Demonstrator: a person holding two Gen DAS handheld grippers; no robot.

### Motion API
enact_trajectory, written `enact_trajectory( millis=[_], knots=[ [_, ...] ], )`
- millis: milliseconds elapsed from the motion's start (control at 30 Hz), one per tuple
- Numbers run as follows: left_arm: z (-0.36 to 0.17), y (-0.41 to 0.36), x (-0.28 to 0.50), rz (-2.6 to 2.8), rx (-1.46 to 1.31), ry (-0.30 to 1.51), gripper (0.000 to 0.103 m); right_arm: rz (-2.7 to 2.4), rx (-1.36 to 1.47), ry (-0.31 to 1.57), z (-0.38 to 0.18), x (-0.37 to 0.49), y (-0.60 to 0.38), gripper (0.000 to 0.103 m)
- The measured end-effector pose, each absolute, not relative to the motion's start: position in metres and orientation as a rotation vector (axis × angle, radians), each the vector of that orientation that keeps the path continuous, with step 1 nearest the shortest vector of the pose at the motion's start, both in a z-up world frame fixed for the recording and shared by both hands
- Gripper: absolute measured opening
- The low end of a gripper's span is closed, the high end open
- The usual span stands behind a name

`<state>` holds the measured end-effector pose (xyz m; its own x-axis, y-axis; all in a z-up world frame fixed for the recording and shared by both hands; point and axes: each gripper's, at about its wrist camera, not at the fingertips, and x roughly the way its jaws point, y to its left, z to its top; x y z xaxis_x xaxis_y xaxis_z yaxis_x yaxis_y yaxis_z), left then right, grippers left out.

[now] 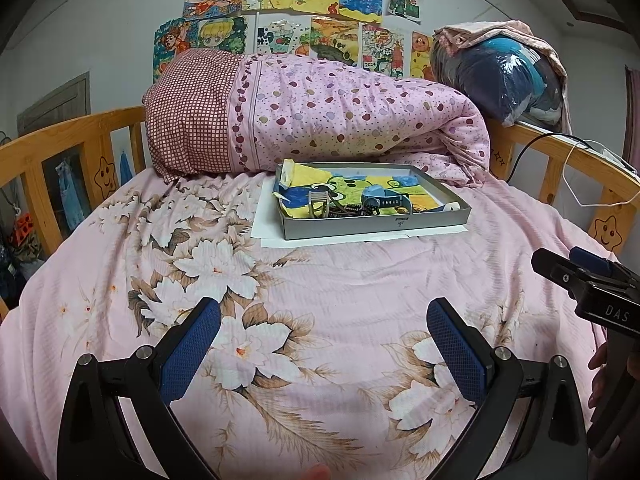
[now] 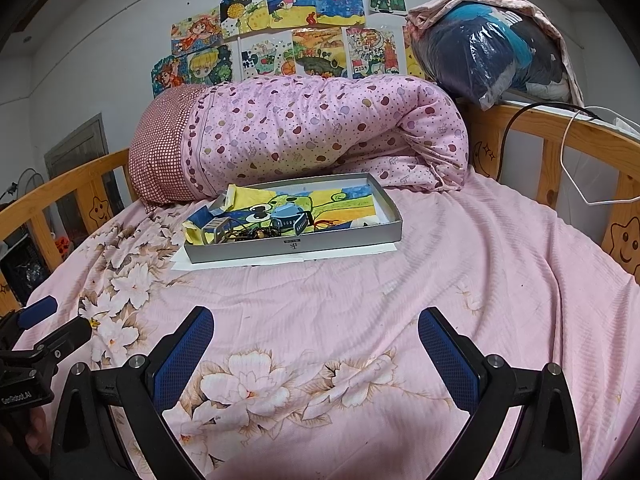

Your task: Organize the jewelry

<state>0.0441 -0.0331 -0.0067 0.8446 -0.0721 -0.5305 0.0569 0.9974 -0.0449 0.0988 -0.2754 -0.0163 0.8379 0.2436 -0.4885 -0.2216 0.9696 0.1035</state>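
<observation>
The left gripper [image 1: 324, 320] and the right gripper [image 2: 316, 328] both hovered over the near part of the floral pink bedsheet [image 2: 460, 264], each with its blue-padded fingers spread wide and holding nothing. Well beyond them, toward the head of the bed, a shallow grey box [image 1: 376, 227] sat on white paper [image 1: 266, 216] just in front of the rolled quilt [image 1: 340, 116]. Inside the box, near its front wall, lay a blue wristwatch [image 1: 380, 199], a silver metal cuff [image 1: 319, 200] and a tangle of dark beaded jewelry [image 2: 252, 235].
</observation>
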Motion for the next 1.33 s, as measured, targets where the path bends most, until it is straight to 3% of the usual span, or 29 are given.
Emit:
enact_trajectory(
  millis=[1333],
  knots=[
    [-0.0106, -0.0385, 0.0438, -0.108, -0.027, 0.594, 0.101, 0.245, 0.045, 0.537, -0.0209, 0.0985, -0.2749, 0.103]
  ],
)
